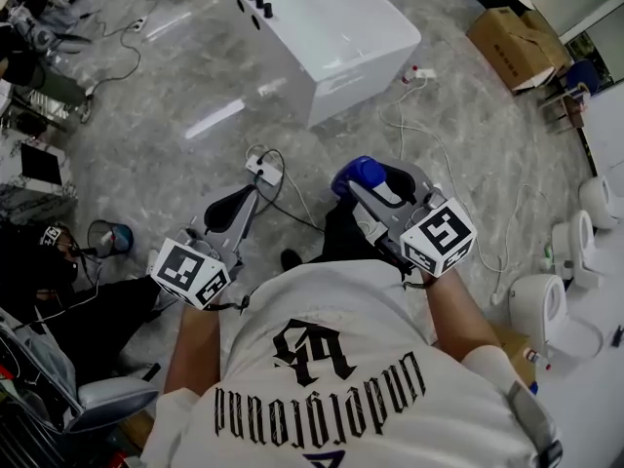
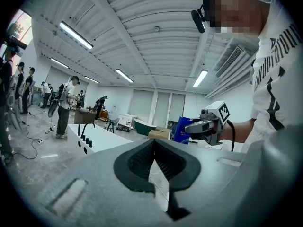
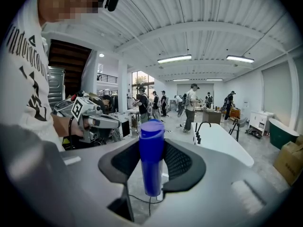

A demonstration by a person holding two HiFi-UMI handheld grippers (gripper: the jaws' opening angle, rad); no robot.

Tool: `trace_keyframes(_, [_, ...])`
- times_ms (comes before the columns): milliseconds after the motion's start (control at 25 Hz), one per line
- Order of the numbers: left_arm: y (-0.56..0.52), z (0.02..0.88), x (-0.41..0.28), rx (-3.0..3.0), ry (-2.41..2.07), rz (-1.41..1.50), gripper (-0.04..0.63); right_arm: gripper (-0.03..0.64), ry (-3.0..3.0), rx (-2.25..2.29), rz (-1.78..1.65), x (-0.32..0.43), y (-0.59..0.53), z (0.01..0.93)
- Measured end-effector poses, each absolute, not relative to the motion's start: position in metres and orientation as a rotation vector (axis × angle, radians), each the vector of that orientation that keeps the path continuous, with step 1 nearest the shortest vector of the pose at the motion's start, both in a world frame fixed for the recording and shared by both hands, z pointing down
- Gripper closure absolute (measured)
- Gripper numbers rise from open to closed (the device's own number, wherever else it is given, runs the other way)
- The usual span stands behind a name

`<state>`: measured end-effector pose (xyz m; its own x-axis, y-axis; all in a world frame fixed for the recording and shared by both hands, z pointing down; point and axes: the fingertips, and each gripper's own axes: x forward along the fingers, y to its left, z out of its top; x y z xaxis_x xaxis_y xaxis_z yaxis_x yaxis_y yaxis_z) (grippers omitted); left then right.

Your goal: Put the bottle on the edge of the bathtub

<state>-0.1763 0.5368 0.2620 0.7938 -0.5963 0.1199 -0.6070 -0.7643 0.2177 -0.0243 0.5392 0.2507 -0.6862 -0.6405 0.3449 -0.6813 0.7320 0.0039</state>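
A blue bottle point(image 1: 354, 175) with a blue cap is upright between the pads of my right gripper point(image 1: 363, 185), which is shut on it above the floor. In the right gripper view the bottle point(image 3: 151, 141) fills the gap of my right gripper point(image 3: 154, 161). The white bathtub point(image 1: 336, 32) stands ahead, some way beyond both grippers. It is also seen as the bathtub point(image 3: 221, 141) with black taps. My left gripper point(image 1: 230, 211) hangs to the left, shut, with nothing in it. Its pads meet in the left gripper view point(image 2: 154, 148).
A power strip point(image 1: 265, 171) and cables lie on the grey floor between me and the tub. A cardboard box point(image 1: 514, 47) sits at the far right. White toilets point(image 1: 542, 305) line the right side. Several people stand beyond the tub, and equipment crowds the left.
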Motion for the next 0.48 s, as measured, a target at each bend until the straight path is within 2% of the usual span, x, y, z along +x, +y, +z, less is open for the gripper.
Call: trace_keyframes(480, [0.482, 0.27, -0.144, 2.704, -0.963, 0.126, 0.588, 0.465, -2.646, 0.973, 0.188, 0.005, 0.481, 0.261])
